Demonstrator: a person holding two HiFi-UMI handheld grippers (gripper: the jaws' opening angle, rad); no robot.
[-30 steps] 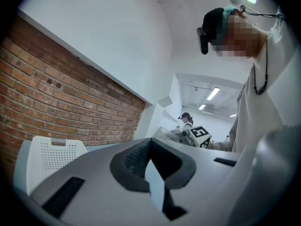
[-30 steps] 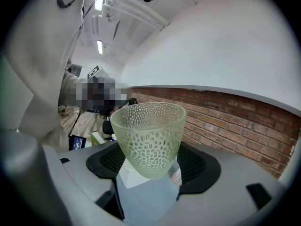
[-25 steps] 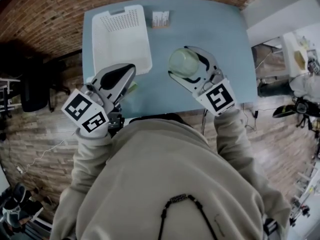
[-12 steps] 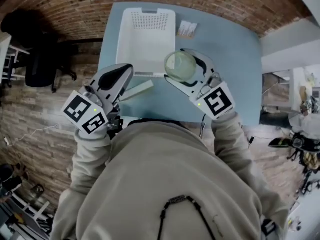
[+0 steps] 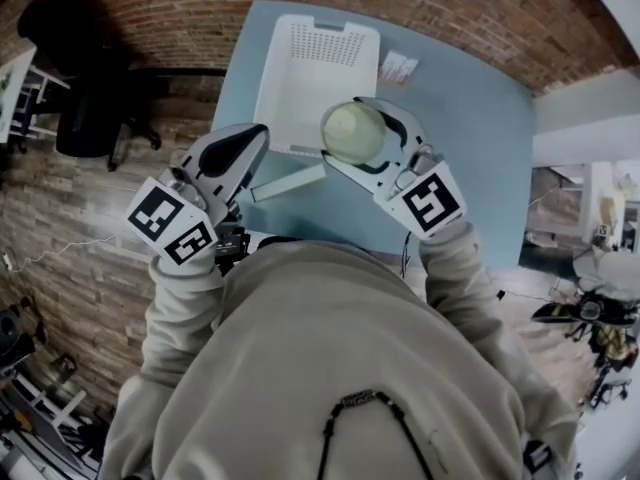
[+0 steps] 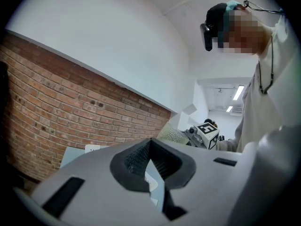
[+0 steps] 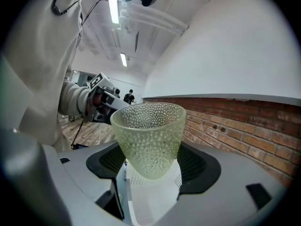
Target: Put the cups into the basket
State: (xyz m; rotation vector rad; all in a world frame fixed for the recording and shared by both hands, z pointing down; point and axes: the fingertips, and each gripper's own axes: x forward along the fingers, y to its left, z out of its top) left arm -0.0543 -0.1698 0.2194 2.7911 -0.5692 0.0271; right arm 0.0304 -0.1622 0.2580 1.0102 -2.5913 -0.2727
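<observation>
Head view: even indoor light, no hard shadows on pale blue bench top (image 5: 470,138). Heavy fisheye curves red brick wall (image 5: 450,8) at 12 o'clock; 3 o'clock edge washed out. Both gripper views: black vignette ring, bright plain white wall (image 6: 94,41). Ceiling strip lights (image 7: 113,11) at 11 o'clock flare slightly. See-through pale green dimpled cup (image 7: 149,135) sharp; grey left tongs (image 6: 150,145), close to lens, soft.

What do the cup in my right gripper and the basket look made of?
The cup: pale green translucent glass or hard plastic, can't tell which; dimpled all over, light passes through. The basket: white matte plastic, likely; moulded walls with rows of small holes.
</observation>
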